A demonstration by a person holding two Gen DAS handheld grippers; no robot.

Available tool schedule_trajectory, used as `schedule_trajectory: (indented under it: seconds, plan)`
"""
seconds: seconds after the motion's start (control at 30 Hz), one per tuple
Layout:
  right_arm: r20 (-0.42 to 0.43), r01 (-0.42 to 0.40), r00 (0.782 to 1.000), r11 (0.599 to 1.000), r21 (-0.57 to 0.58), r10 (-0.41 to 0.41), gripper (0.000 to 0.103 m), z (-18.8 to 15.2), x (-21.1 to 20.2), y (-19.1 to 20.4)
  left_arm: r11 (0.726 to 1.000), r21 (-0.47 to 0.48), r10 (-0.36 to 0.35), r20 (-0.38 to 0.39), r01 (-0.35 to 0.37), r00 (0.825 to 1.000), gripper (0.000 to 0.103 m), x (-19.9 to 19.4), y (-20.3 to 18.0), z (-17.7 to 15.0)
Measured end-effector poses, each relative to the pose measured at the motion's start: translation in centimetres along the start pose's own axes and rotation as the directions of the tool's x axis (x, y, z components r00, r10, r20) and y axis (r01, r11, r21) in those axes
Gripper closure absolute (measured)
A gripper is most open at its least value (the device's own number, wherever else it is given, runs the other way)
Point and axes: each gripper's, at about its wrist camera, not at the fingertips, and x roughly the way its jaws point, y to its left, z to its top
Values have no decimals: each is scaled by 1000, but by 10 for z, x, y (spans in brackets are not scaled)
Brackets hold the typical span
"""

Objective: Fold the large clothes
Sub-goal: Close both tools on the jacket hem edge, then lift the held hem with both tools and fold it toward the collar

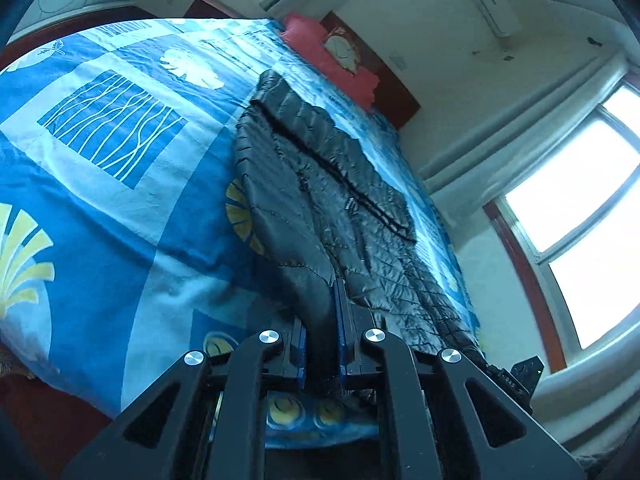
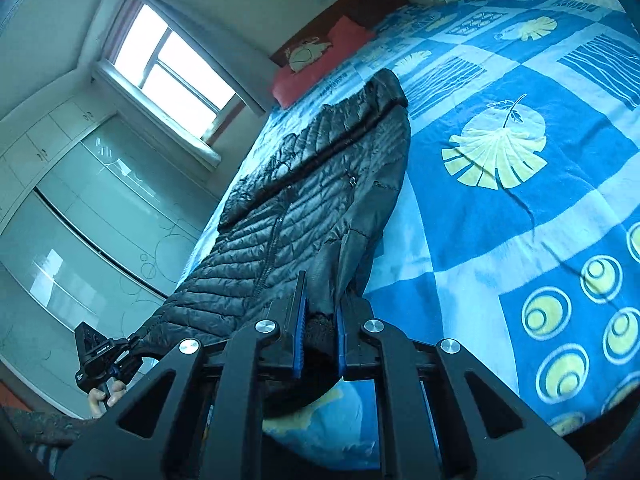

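Blue patterned bedspread, red pillow, window, wardrobe.

Jacket cuffs — hidden between pads

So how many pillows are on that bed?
1 that shows: a red pillow with a pale cartoon print, lying at the headboard end of the bed, beyond the black puffer jacket. Others could lie outside the views.
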Motion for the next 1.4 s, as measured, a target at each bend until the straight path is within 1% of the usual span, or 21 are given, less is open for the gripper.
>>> schedule_trajectory:
  seconds: [0.07, 0.2, 0.3, 0.4, 0.5, 0.53, 0.63, 0.73, 0.83, 0.9, 0.97, 1.07, 1.13, 1.17, 1.27, 1.4]
  plan:
    - [16, -20, 1000, 1000, -4, 20, 92, -2, -13, 5, 1000, 1, -31, 5, 31, 1000, 93, -10, -6, -4]
    - [57, -66, 996, 997, -25, 68, 92, -6, -41, 18, 997, 41, -73, 27, 72, 997, 93, -36, -24, -15]
    - [97, -106, 989, 993, -55, 111, 92, -9, -62, 32, 992, 67, -106, 48, 103, 993, 93, -56, -37, -19]
    - [133, -147, 979, 987, -71, 155, 92, -3, -76, 42, 989, 81, -134, 75, 128, 988, 93, -71, -47, -16]
    - [150, -190, 969, 980, -53, 196, 92, 11, -74, 41, 984, 66, -170, 93, 164, 981, 93, -74, -48, -1]
    - [158, -214, 963, 976, -42, 218, 92, 21, -69, 40, 982, 53, -184, 96, 179, 978, 93, -71, -47, 7]
    - [171, -240, 955, 970, -31, 242, 92, 45, -56, 45, 977, 33, -212, 110, 209, 971, 93, -58, -48, 37]
    - [188, -232, 953, 971, -56, 239, 92, 79, -35, 53, 978, 69, -204, 136, 196, 970, 93, -44, -57, 65]
    - [206, -246, 945, 967, -61, 253, 92, 119, -7, 59, 976, 83, -211, 156, 200, 965, 93, -25, -64, 97]
    - [213, -233, 947, 971, -62, 241, 92, 143, 11, 63, 977, 97, -205, 168, 190, 964, 93, -11, -69, 120]
    - [219, -225, 946, 971, -82, 238, 92, 170, 31, 68, 978, 118, -192, 172, 173, 966, 93, 8, -73, 147]
    - [226, -189, 952, 976, -105, 209, 92, 206, 64, 74, 981, 144, -153, 173, 129, 973, 93, 35, -75, 179]
    - [228, -169, 955, 980, -107, 189, 92, 226, 88, 75, 986, 139, -121, 174, 97, 977, 93, 65, -71, 208]
    - [225, -153, 959, 984, -96, 171, 92, 242, 108, 73, 989, 123, -107, 168, 87, 980, 93, 82, -66, 221]
    - [212, -110, 970, 992, -67, 122, 92, 272, 156, 61, 995, 90, -61, 150, 48, 987, 93, 131, -50, 253]
    - [177, -55, 983, 998, -7, 56, 92, 298, 218, 36, 997, 68, 25, 116, -33, 993, 93, 192, -31, 282]
